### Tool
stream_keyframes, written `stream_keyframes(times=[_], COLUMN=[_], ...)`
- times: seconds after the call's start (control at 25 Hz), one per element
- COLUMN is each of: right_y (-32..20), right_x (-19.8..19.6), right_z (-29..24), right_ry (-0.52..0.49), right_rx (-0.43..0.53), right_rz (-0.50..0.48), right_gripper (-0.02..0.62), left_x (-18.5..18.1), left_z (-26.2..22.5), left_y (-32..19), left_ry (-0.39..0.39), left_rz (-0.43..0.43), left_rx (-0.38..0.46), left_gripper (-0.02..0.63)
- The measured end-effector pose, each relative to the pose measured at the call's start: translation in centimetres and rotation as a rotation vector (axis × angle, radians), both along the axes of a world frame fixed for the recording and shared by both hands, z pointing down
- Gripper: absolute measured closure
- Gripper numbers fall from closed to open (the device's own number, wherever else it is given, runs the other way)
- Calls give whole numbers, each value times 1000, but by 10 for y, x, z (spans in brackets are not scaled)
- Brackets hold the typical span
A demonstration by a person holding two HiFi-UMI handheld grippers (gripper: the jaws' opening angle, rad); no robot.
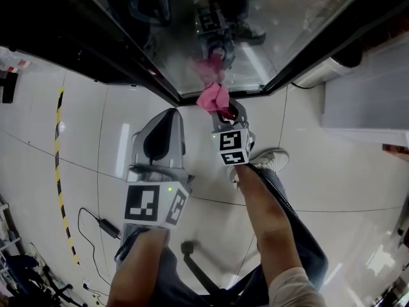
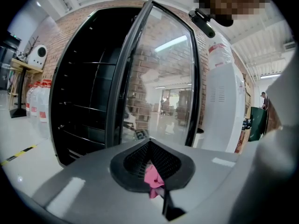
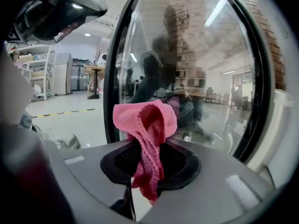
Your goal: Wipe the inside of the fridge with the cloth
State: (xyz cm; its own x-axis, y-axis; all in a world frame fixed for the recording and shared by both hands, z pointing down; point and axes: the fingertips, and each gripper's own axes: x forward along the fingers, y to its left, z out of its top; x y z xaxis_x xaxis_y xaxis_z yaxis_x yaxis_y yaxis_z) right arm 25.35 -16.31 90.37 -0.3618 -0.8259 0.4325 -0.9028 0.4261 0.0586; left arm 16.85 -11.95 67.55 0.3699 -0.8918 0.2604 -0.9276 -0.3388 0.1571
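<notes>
A pink cloth hangs bunched from my right gripper, which is shut on it just in front of the fridge's glass door. In the left gripper view the door stands swung open beside the dark fridge interior with its wire shelves. My left gripper is held lower left of the right one, clear of the fridge. Its jaws look closed, with only a small pink scrap showing at the seam.
A white unit stands right of the fridge. Water bottles sit by the brick wall on the left. Yellow-black tape and a cable with an adapter lie on the floor. The person's shoe is below the right gripper.
</notes>
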Motion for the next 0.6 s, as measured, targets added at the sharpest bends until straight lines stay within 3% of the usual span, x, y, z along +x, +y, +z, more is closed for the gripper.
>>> stream_keyframes(times=[0.24, 0.6], right_y=[0, 5], right_x=[56, 154], right_z=[5, 12], right_ry=[30, 46], right_rx=[-23, -53], right_rz=[64, 248], right_gripper=[503, 503], left_x=[8, 22], left_z=[-6, 1], left_y=[-2, -2], left_ry=[-1, -35], left_rz=[5, 26], left_rx=[9, 1], left_gripper=[611, 611])
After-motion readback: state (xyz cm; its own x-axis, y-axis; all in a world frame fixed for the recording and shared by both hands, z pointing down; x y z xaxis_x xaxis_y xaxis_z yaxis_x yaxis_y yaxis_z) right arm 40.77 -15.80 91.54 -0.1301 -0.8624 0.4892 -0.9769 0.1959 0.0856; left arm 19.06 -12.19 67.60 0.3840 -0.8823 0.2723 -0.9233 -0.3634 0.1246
